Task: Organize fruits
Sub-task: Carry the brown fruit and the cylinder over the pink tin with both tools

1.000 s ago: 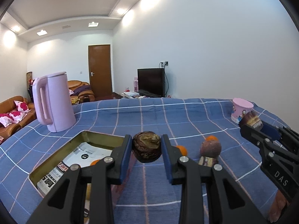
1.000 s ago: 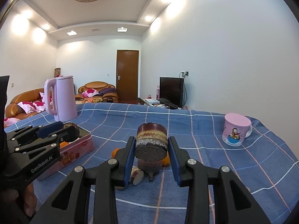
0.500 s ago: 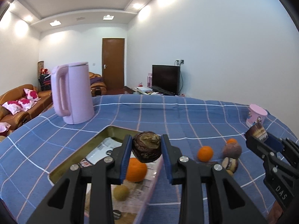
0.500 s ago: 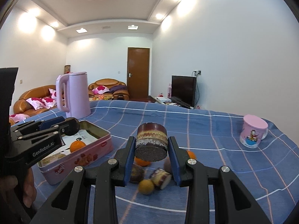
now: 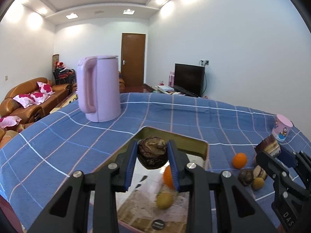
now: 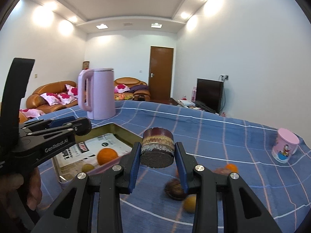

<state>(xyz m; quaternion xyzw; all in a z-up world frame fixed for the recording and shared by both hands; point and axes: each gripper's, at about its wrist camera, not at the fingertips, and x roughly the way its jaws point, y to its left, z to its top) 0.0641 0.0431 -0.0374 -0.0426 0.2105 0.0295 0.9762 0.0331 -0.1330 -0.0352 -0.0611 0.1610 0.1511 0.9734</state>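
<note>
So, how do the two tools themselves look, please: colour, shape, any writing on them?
Both are black plastic frames with cut-out openings and silver screw heads. Each finger ends in a flat blue pad. The left tool shows white letters "GenRobot.AI" on its side in the right wrist view. The right tool shows "DAS" on its side in the left wrist view. No cables or sleeves are visible.

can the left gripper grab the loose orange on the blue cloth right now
Probably not: the left gripper is already shut on a dark brown round fruit over the open tin, and the small orange lies off to its right.
</note>
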